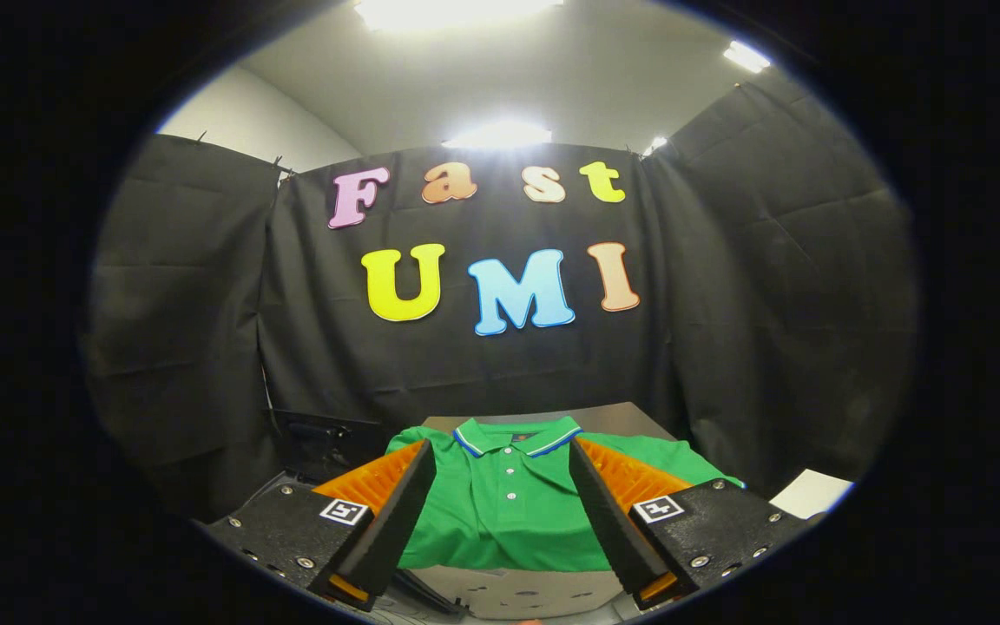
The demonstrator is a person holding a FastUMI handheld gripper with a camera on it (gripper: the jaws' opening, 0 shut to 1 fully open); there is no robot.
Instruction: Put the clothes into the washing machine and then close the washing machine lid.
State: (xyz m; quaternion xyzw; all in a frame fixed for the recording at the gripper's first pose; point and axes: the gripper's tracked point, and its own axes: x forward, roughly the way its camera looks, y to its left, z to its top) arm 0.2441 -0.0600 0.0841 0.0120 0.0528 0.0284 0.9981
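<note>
A green polo shirt with a blue-and-white edged collar and white buttons lies folded on a brown surface, collar toward the far side. My gripper is open, its two fingers spread wide above the shirt, one over each shoulder. Nothing is held between them. The shirt's front hem hangs over the near edge of its support, just ahead of the finger bases.
A dark machine part sits to the left beyond the left finger, against the black cloth wall. A white sheet lies to the right of the right finger. A pale surface with holes shows below the shirt.
</note>
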